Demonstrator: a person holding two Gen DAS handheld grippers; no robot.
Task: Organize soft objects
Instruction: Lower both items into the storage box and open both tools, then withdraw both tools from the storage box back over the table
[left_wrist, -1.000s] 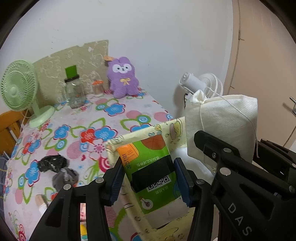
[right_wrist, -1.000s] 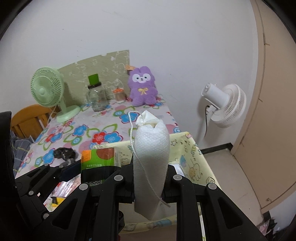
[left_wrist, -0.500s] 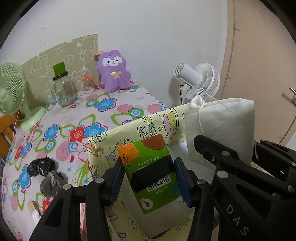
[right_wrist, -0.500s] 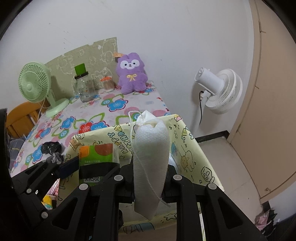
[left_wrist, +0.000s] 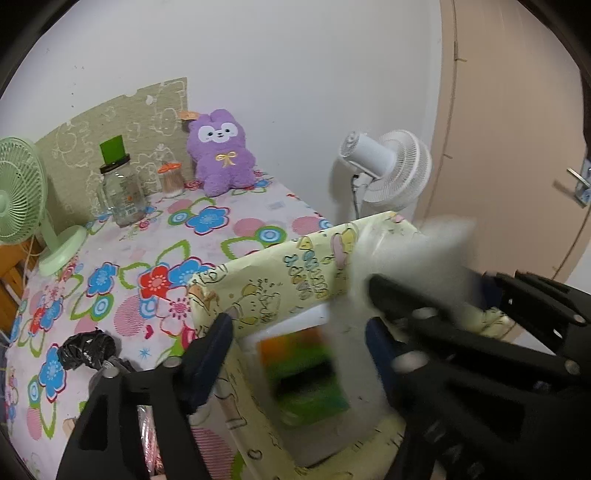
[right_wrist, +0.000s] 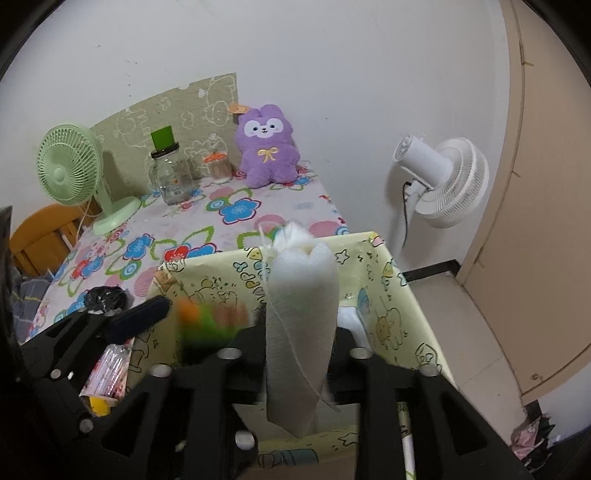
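On the far left of the desk, which wears a flowered cloth, stands a green fan, then a glass jar with a green lid and a purple plush bunny against the wall. Nearer, a black crumpled bag lies just beside the left gripper. Its jaws stand wide apart, and the green and orange packet, blurred, sits between them inside the yellow cartoon-print storage box, touching neither finger as far as the blur allows. To the right, the right gripper holds its jaws clamped on a white drawstring pouch, upright above the box. A white fan stands farthest right.
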